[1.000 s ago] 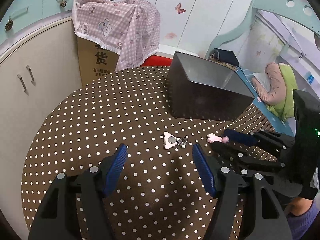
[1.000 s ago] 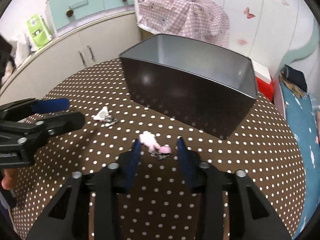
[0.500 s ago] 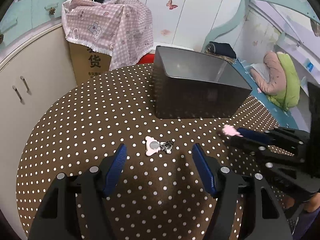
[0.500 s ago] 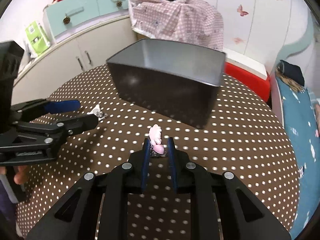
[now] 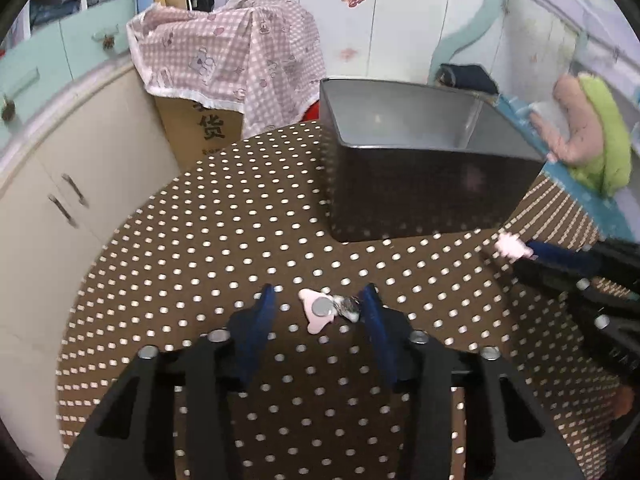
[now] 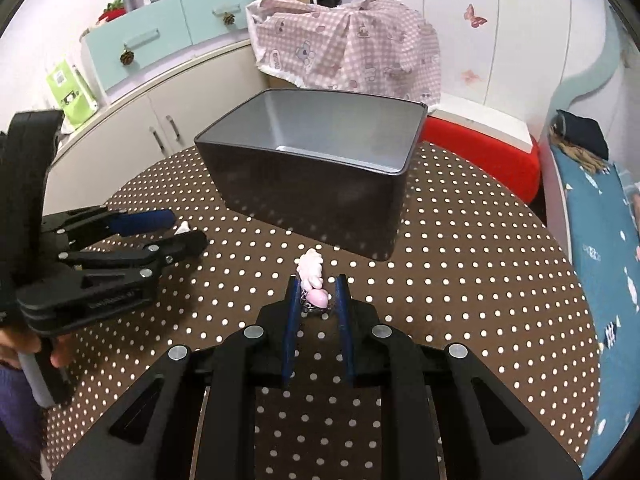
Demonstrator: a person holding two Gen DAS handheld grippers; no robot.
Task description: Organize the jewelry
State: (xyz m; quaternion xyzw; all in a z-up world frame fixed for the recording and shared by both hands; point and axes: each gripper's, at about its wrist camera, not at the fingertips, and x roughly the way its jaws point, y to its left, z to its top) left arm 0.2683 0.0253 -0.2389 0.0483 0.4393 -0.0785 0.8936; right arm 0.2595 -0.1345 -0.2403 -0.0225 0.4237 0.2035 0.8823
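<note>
Left hand-held gripper (image 5: 318, 306) is closing around the pink charm with its metal clasp (image 5: 325, 311), which lies on the polka-dot counter (image 5: 200, 248), pads not yet pressing; right hand-held gripper (image 6: 318, 294) is clenched on the pink-stone ring (image 6: 315, 295), just before the dark open box (image 6: 316, 184).

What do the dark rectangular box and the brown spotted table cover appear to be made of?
Dark rectangular box: probably metal or glossy plastic; its outer wall mirrors the dots and the grey inside has a soft sheen. Brown spotted table cover: likely printed fabric or vinyl; it looks matt and drapes over the round edge.
</note>
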